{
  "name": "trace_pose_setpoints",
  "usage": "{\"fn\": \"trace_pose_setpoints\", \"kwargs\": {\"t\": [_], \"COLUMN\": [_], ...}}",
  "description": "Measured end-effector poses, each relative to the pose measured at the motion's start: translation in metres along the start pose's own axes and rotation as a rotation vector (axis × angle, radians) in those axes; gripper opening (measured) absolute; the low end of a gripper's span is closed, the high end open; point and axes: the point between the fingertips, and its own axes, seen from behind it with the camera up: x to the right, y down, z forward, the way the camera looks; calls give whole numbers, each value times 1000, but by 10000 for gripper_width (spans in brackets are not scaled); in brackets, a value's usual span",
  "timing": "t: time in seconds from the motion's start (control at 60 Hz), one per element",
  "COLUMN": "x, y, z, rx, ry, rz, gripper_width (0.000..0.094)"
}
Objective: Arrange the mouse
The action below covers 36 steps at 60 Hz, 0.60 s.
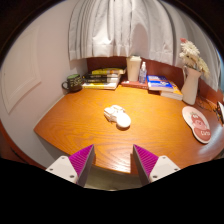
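A white computer mouse (118, 117) lies on the wooden table (90, 125), near its middle, well beyond my fingers. My gripper (113, 160) hovers above the table's near edge. Its two fingers with magenta pads (82, 160) stand wide apart with nothing between them. The mouse is ahead of the gap and slightly right of its centre line.
Along the far edge stand a dark mug (72, 83), a stack of books (102, 78), a pale jug (134, 68), a small bottle (143, 71) and a blue book (160, 85). A vase with flowers (190, 75) and a pink round item (198, 123) are at the right.
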Motion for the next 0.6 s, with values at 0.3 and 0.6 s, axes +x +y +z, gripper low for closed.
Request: {"fn": "trace_pose_setpoints", "kwargs": {"t": [0.3, 0.6], "x": [22, 50], "y": [-36, -80], "z": [82, 132], "rx": [-75, -81], "ry": [117, 206], "rz": [68, 156], "gripper_width": [775, 779]}}
